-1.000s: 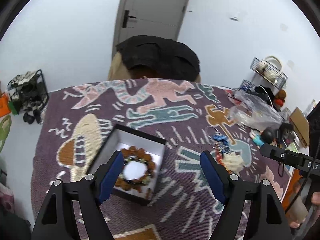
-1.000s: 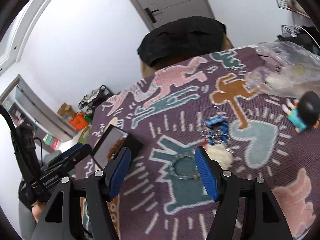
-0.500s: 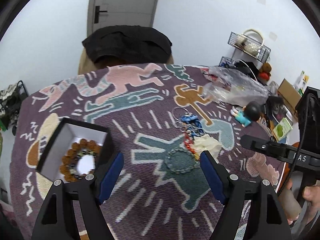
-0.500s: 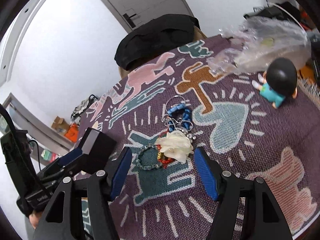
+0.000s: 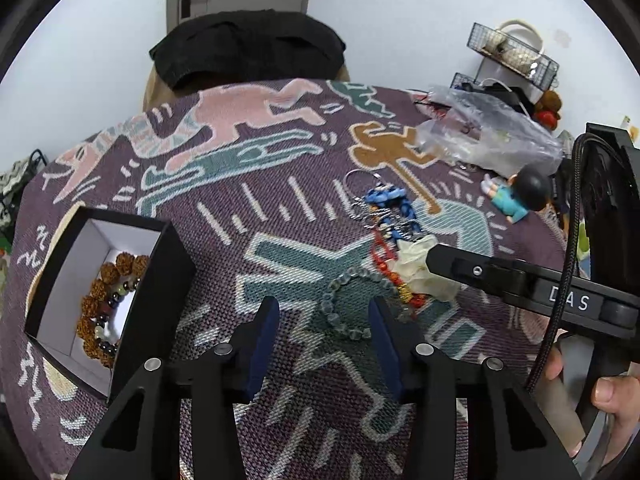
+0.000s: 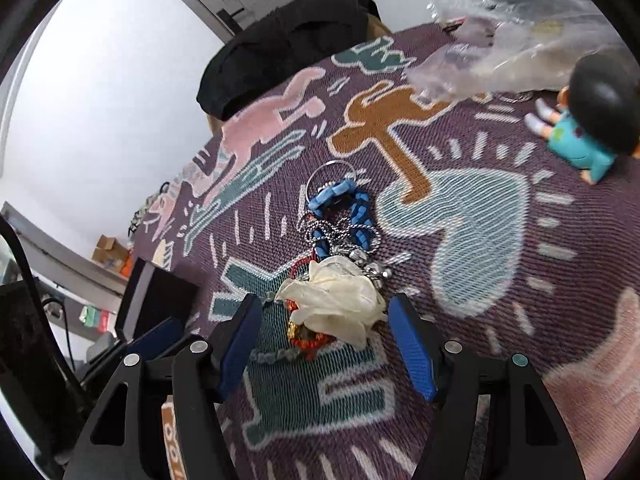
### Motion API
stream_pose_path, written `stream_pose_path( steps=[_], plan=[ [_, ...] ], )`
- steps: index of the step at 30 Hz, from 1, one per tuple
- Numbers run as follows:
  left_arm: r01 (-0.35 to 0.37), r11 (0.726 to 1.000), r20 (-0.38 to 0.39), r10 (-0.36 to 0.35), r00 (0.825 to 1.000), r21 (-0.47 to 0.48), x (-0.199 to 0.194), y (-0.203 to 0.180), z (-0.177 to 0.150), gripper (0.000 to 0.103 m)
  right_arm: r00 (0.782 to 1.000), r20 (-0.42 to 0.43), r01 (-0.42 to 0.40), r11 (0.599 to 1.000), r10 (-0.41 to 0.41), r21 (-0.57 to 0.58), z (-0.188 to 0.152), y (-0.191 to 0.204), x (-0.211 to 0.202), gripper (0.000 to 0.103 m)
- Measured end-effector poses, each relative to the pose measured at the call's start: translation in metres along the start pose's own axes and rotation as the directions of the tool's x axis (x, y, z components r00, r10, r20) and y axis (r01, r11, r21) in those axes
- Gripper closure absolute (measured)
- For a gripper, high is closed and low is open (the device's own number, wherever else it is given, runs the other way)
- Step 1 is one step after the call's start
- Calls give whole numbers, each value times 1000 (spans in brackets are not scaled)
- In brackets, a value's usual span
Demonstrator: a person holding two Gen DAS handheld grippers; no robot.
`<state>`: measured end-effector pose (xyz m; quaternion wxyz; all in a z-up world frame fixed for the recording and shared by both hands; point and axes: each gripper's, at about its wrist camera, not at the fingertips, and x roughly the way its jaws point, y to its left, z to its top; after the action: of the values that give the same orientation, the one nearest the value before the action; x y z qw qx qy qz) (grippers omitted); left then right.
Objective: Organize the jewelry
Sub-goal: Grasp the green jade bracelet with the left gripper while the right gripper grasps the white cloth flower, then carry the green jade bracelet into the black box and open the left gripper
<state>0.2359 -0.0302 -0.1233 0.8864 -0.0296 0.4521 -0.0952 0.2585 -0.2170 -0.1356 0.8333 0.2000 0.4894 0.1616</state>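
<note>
Step in hand: approach to the next piece of jewelry. Left tool (image 5: 322, 322) hangs over the grey-green bead bracelet (image 5: 347, 304); its jaws have just been closing but stand apart, the bracelet's near arc between them, not clamped. Right tool (image 6: 324, 332) hangs over the heap beside it, jaws apart around a cream cloth flower (image 6: 334, 300) and red bead string (image 6: 306, 340), not gripping.

Black box (image 5: 96, 292) sits at the left on the patterned cloth (image 5: 280, 208) covering the surface, a brown bead bracelet (image 5: 106, 304) already inside.

Next, by my reading: lower the left tool, pinch the bracelet, carry it left to the box. The red string touches the bracelet; may drag.
</note>
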Motion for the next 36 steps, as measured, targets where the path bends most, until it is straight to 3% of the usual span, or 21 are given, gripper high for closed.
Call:
stream_pose_path(
  steps=[1,3,4,5,20,23,25,31,36],
  plan=[
    [-4,1000,-3,4,1000,-3,2,1,0,55,1000,1,3,1000,-3,-6,0,1,4,37],
    [-9,1000,-13,9,1000,-8,5,3,-1,55,1000,7,15,1000,-14,-13,-1,2,7,54],
    [-11,1000,-18,11,1000,-8,7,3,-1,55,1000,-1,13,1000,-13,-13,-2,1,9,82],
    [-13,1000,-21,13,1000,-7,8,3,0,55,1000,-20,1,1000,-1,-7,-2,0,11,98],
    [-46,999,-85,47,995,20,43,-12,-2,57,990,107,-94,996,94,-8,-8,-10,-53,100],
    [-68,997,-75,71,995,45,44,-17,-2,69,988,116,-98,995,99,-6,-8,-13,-60,100],
    [-78,996,-75,82,994,49,44,-17,-1,92,988,121,-100,995,100,-4,-9,-14,-63,100],
    [-52,999,-28,52,998,13,28,-13,5,94,984,145,-108,994,106,3,-9,-19,-74,100],
    [-57,997,32,55,998,46,1,-19,14,94,980,161,-120,993,117,7,-9,-20,-81,100]
  ],
)
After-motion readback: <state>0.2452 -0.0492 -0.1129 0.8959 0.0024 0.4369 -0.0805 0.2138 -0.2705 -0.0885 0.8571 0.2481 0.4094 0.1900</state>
